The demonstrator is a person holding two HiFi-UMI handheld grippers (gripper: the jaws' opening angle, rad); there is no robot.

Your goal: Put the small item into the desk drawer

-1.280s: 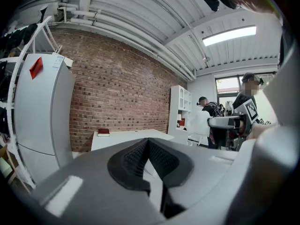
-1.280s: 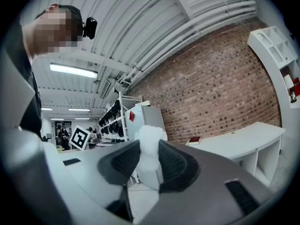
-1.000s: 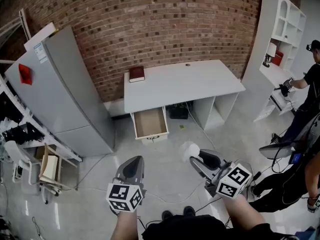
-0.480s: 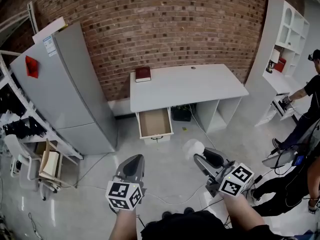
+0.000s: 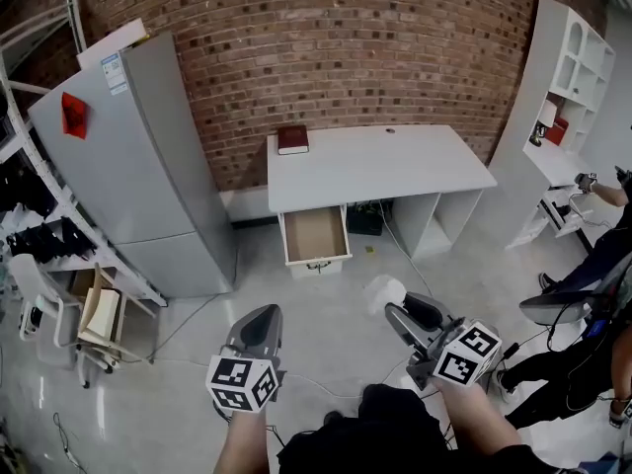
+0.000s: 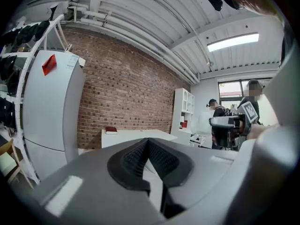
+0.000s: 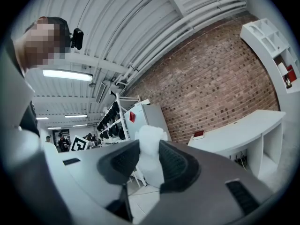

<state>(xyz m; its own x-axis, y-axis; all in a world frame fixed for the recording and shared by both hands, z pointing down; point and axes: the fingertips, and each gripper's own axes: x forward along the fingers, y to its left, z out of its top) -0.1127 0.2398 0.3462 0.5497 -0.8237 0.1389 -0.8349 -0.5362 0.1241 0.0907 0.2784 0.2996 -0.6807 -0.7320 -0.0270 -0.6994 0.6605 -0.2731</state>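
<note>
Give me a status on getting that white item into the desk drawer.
Done: the drawer under the desk stands open, and the right gripper is clamped on the small white item. In hand: the item is held over the floor, well short of the desk. Left: bring it over the drawer and release it inside. The left gripper is shut and empty.

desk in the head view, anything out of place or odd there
Only the drawer stands out: it is pulled open below the desk's left end and looks empty. Nothing appears spilled, tilted or damaged.
</note>
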